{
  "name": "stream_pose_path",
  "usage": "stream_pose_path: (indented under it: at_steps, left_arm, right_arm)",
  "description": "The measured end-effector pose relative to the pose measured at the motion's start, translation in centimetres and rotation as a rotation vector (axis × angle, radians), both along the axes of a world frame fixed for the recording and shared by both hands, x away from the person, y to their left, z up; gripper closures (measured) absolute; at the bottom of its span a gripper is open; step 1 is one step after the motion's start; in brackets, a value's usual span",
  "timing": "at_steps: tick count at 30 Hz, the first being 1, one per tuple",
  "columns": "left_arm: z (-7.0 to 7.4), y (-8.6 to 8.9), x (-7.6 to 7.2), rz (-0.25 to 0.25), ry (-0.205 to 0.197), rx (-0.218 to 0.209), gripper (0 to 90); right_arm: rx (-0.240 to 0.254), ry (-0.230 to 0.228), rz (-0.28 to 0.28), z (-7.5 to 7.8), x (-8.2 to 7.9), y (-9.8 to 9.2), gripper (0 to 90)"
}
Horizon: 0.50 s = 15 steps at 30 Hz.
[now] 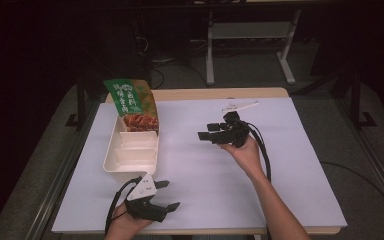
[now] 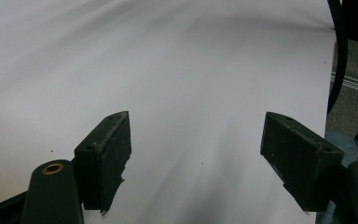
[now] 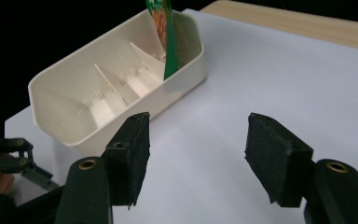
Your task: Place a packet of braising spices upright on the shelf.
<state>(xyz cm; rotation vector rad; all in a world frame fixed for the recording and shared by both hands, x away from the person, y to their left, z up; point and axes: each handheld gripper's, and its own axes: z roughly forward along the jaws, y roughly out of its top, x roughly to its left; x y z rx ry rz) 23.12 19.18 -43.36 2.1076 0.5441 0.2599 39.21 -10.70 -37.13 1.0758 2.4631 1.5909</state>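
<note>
A cream compartment tray (image 1: 132, 156) lies on the left part of the white table cover. A green snack packet (image 1: 132, 102) with a food picture stands tilted in its far compartment. My left gripper (image 1: 169, 194) is near the front edge, just in front of the tray, open and holding nothing. My right gripper (image 1: 207, 131) hovers over the middle of the table, right of the tray, open and pointing towards it. In the right gripper view its jaws (image 3: 196, 140) frame bare cover, with the tray (image 3: 177, 88) and packet (image 3: 165, 32) beyond. The left gripper view has its jaws (image 2: 196, 140) spread wide over plain cover.
A thin white strip (image 1: 240, 106) lies on the cover beyond the right gripper. The wooden table edge (image 1: 220, 93) borders the far side. A white table frame (image 1: 250, 35) stands on the floor behind. The left gripper's cable (image 1: 112, 207) loops at the front edge.
</note>
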Motion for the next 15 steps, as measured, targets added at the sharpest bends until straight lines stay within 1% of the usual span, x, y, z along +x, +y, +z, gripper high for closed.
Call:
stream_pose_path:
  at_steps: [2,7,11,12,15]
  left_arm:
    - [0.0,0.0,0.0,0.001,0.002,0.001,23.8]
    - [-0.1,0.1,0.1,0.005,0.010,-0.001,23.6]
    - [-0.1,0.1,0.1,0.007,0.009,0.003,23.5]
    - [-0.1,0.1,0.1,0.009,0.010,0.002,23.5]
    - [-0.1,0.2,0.2,0.010,0.012,0.003,23.5]
  right_arm:
    - [-0.002,0.007,0.003,-0.1,-0.3,-0.4,37.9]
    - [0.000,0.005,0.000,-0.4,-1.0,-1.3,36.9]
    - [-0.005,0.020,-0.003,-0.5,-1.5,-2.1,36.3]
    - [-0.002,0.009,-0.005,-0.5,-1.7,-2.3,36.7]
    - [0.001,0.012,-0.010,-0.6,-2.2,-2.9,36.5]
